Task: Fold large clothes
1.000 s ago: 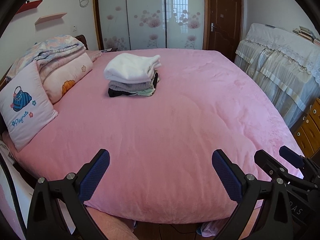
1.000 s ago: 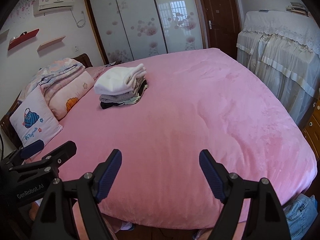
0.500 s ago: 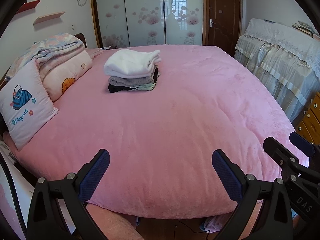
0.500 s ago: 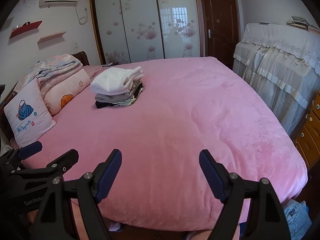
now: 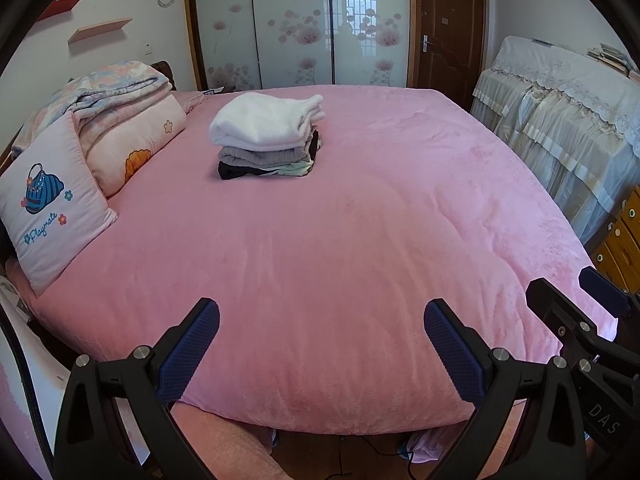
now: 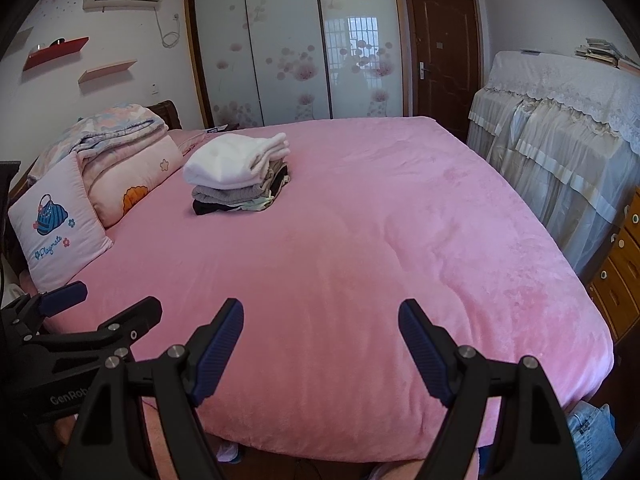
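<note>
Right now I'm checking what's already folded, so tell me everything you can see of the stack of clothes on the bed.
The stack of folded clothes sits on the pink bedspread, toward the far side near the pillows but apart from them. On top lies a thick, fluffy white garment, bulging over the edges. Under it is a grey knit piece, then a black one at the bottom, with a pale green layer showing at the side. The pile looks tidy and level; nothing else touches it.
</note>
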`<action>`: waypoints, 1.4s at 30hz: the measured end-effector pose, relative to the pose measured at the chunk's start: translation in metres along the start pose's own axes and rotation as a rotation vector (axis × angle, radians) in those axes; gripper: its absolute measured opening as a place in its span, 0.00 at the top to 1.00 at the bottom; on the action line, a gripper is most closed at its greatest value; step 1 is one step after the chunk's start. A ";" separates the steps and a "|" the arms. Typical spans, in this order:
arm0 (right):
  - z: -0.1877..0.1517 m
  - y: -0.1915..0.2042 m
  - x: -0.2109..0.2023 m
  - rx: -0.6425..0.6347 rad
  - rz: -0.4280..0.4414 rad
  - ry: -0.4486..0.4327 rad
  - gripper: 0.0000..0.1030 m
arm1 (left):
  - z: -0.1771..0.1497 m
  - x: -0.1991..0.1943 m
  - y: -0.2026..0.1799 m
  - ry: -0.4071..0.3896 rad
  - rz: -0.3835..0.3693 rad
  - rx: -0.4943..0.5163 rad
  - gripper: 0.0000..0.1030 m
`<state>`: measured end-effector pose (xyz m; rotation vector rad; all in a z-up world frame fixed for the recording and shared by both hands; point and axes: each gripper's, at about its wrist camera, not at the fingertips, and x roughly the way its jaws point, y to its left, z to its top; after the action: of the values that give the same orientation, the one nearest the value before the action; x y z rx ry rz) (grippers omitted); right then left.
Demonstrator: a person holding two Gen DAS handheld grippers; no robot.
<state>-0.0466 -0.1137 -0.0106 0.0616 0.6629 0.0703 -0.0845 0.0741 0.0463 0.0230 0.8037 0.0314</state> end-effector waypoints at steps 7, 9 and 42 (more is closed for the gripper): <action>-0.001 0.001 0.001 0.002 -0.001 0.001 0.22 | -0.001 0.000 -0.002 0.004 0.003 -0.002 0.01; -0.002 0.002 0.001 0.006 0.000 0.005 0.22 | -0.001 0.001 -0.002 0.007 0.003 -0.002 0.01; -0.005 0.000 0.004 0.013 0.000 0.011 0.22 | -0.003 0.009 -0.008 0.057 -0.020 -0.028 0.01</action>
<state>-0.0470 -0.1129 -0.0169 0.0740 0.6747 0.0661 -0.0803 0.0669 0.0370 -0.0120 0.8599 0.0242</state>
